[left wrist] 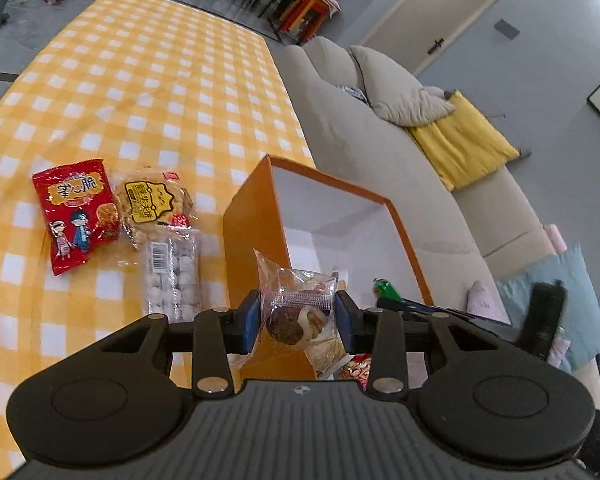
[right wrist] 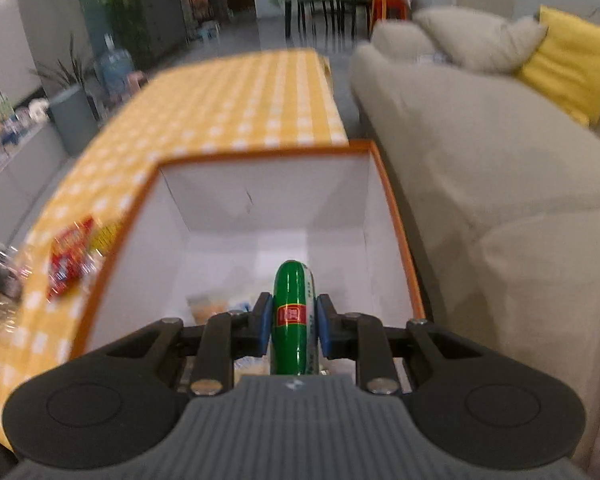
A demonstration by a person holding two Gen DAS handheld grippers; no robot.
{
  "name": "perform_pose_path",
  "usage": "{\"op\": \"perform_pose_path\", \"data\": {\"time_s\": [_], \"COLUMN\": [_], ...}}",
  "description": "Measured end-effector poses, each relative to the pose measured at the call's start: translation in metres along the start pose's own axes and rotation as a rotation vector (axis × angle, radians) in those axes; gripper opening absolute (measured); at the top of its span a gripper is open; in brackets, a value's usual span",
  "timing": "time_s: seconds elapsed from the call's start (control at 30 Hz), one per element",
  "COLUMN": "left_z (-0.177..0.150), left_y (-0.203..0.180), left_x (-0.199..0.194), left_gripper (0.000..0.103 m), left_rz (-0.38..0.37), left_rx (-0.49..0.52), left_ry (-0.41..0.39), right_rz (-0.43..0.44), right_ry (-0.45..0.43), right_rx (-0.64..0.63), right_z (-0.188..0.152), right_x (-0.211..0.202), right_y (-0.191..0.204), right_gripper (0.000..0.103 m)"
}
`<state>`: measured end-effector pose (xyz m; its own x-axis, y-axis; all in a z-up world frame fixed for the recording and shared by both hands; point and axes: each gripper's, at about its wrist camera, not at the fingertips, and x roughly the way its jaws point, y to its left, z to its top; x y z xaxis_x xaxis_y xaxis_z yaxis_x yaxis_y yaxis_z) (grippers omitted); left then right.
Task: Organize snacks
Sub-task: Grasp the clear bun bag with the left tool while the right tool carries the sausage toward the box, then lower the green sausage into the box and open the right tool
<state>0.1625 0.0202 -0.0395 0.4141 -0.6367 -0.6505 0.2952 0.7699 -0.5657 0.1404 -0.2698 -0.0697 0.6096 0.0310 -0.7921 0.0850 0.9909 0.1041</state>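
Gripping a clear-wrapped pastry (left wrist: 300,312) between its blue pads, the left gripper (left wrist: 298,316) hung beside the near corner of the orange box (left wrist: 256,216), its fingers (left wrist: 249,320) closed onto the sides of the crinkled wrapper. The round, brown-topped pastry showed through the plastic, and the wrapper's upper end stood up in front of the box's outer wall.

The box stood open on the worktop (left wrist: 152,80), which was covered in a yellow and white checked cloth, close to the edge that faced a beige sofa (left wrist: 360,144). Its inside was white.

The right gripper (right wrist: 292,326) was above the open box, pointing down into it, with its fingers (right wrist: 265,322) narrow and pressed on a green sausage stick (right wrist: 293,312) with a red label. The stick ran lengthwise between the pads and reached out over the box interior. A few pale wrapped snacks lay on the box floor below it, too blurred to tell apart.

Left of the box, three snacks lay on the cloth just beside one another: a red packet (left wrist: 76,216) with cartoon figures, a round cracker pack (left wrist: 150,204) with a yellow label, and a clear pack of white balls (left wrist: 174,276) partly under the cracker pack.
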Motion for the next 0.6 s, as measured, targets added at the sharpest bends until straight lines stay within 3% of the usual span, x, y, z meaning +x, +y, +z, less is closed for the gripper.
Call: {"op": "perform_pose_path", "data": {"time_s": [0.17,0.23,0.33,0.43,0.6], "left_z": [0.000,0.000,-0.001,-0.001,-0.001], "left_y": [0.005,0.007,0.010,0.015,0.017], "left_x": [0.009,0.010,0.009,0.009,0.009], "left_gripper": [0.043,0.043,0.043,0.043,0.043], "left_rz": [-0.026,-0.027,-0.022,-0.024,-0.022], "left_rx": [-0.014,-0.011,-0.006,-0.021,-0.029], "left_ry": [0.031,0.038,0.028,0.033,0.039], "right_rz": [-0.125,-0.130,-0.097,0.003,0.054], "right_ry": [0.091,0.132,0.196,0.232,0.228], "right_rx": [-0.125,-0.133,-0.120,-0.089,-0.054], "right_z": [-0.008,-0.009,-0.011,-0.018,-0.021], "right_x": [0.030,0.041,0.053,0.047,0.026], "right_y": [0.015,0.018,0.018,0.018,0.019], "right_gripper": [0.021,0.021,0.021,0.021,0.021]}}
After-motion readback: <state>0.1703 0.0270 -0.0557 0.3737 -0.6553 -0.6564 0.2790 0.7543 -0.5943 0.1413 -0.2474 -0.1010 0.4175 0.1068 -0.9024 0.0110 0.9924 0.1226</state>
